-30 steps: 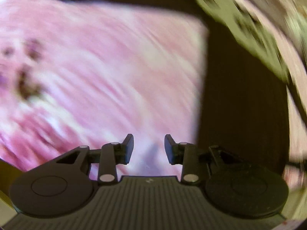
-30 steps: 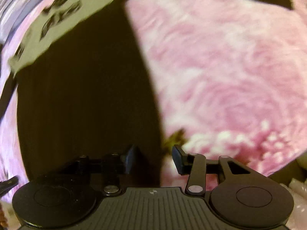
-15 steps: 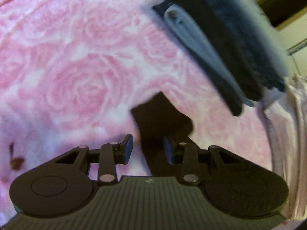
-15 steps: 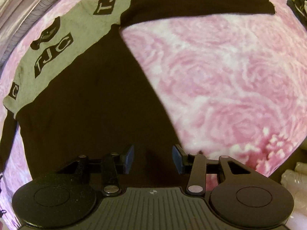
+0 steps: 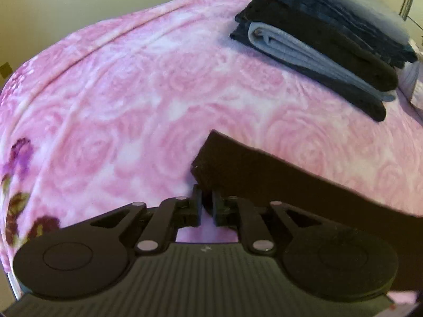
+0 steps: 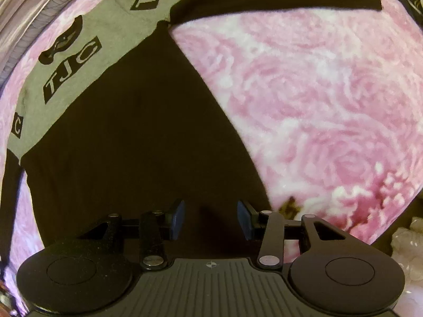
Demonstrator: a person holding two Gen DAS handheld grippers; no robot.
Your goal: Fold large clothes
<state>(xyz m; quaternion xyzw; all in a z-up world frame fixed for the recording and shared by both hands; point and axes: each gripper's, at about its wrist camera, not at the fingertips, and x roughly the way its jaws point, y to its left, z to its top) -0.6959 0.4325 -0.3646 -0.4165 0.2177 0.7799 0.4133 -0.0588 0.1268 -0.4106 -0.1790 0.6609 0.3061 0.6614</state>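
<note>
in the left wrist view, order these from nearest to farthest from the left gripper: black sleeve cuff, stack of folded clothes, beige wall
1. black sleeve cuff, right at the left gripper, whose jaws have just been closing on its edge.
2. stack of folded clothes, upper right on the pink rose blanket.
3. beige wall, beyond the blanket's far edge, top left.

The sweater [image 6: 132,132] lies flat on the bed blanket [image 6: 317,105]; beyond its sleeve cuff [image 5: 211,158], a stack of folded clothes [image 5: 317,45] rests on this blanket.
</note>
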